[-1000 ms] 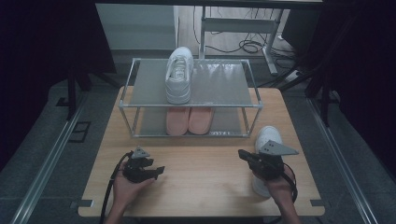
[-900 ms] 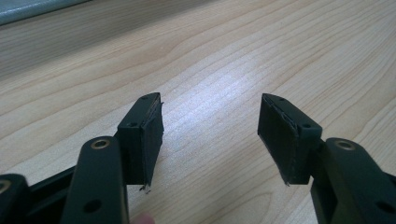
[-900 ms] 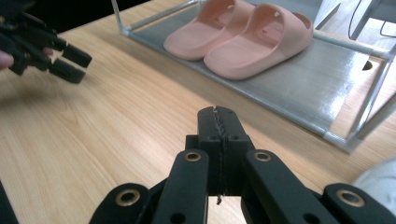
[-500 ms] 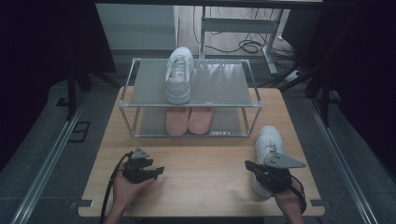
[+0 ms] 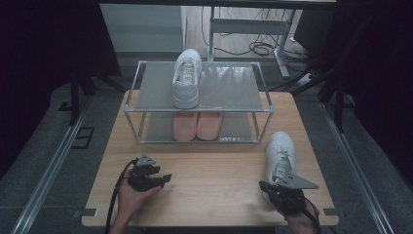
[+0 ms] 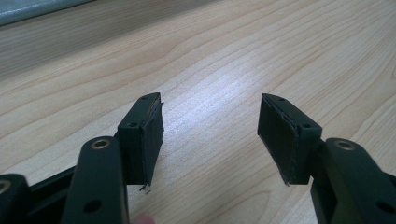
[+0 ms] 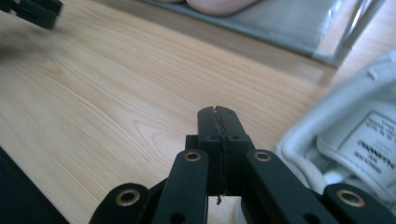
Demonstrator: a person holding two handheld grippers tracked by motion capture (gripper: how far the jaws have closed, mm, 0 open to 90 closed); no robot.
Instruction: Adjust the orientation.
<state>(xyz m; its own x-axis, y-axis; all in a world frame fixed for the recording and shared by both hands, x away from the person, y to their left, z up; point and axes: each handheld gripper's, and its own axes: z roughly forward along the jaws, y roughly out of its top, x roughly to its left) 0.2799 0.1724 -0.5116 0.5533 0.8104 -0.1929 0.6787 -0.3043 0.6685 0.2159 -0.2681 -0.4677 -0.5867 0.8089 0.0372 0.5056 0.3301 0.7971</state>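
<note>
High view showed the white shoe [image 5: 280,156] lying flat on the wooden table [image 5: 209,190] at about 4 o'clock, no longer lifted as it had been a second before; the right gripper [image 5: 272,187] had drawn back from it toward the near edge. The left gripper [image 5: 163,179] had stayed at 7 o'clock. On the rack [image 5: 199,109], a second white shoe [image 5: 187,78] sat on top, a pink pair [image 5: 197,126] beneath.

Right gripper view added that its jaws were pressed together on nothing, the shoe just beside them at 3 o'clock. Left gripper view showed its jaws spread over bare wood.
</note>
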